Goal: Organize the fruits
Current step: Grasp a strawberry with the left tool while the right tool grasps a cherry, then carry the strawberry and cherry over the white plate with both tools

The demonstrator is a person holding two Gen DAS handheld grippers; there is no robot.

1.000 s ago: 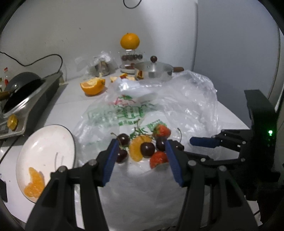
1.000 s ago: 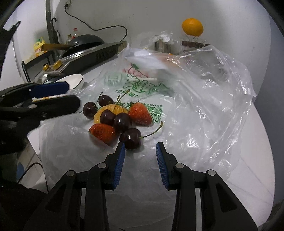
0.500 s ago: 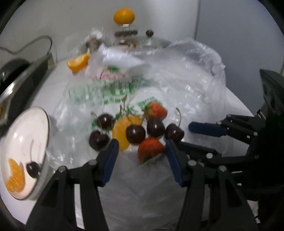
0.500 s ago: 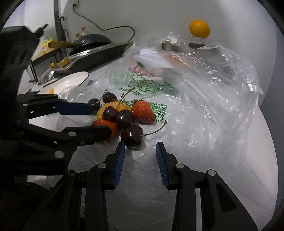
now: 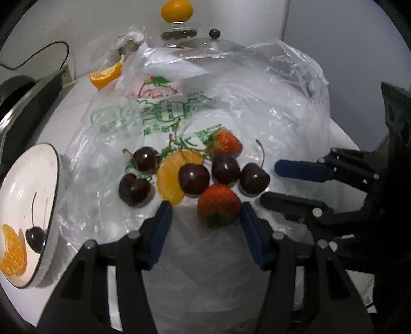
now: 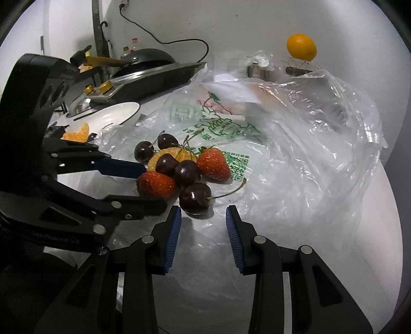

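A pile of fruit lies on a clear plastic bag (image 5: pixel 257 102): several dark cherries, an orange segment (image 5: pixel 172 177) and two strawberries. My left gripper (image 5: pixel 205 209) is open, and its tips straddle the near strawberry (image 5: pixel 218 205), which lies close to the right finger. The right wrist view shows that strawberry (image 6: pixel 156 185) between the left gripper's (image 6: pixel 154 187) tips. My right gripper (image 6: pixel 203 213) is open and empty, just short of the nearest cherry (image 6: pixel 195 197). A white plate (image 5: pixel 51 179) at the left holds an orange segment (image 5: pixel 12 251) and a cherry (image 5: pixel 36 237).
A stove with a dark pan (image 6: pixel 143 77) stands behind the plate (image 6: pixel 120 113). At the back are a whole orange (image 5: pixel 176 10) on a stand, a cut orange piece (image 5: pixel 106 75) and a pot lid (image 5: pixel 213 43). The bag's crumpled side rises at the right.
My left gripper has dropped and tilted down toward the fruit pile, so the near strawberry now sits between its tips. The right gripper has stayed in place.
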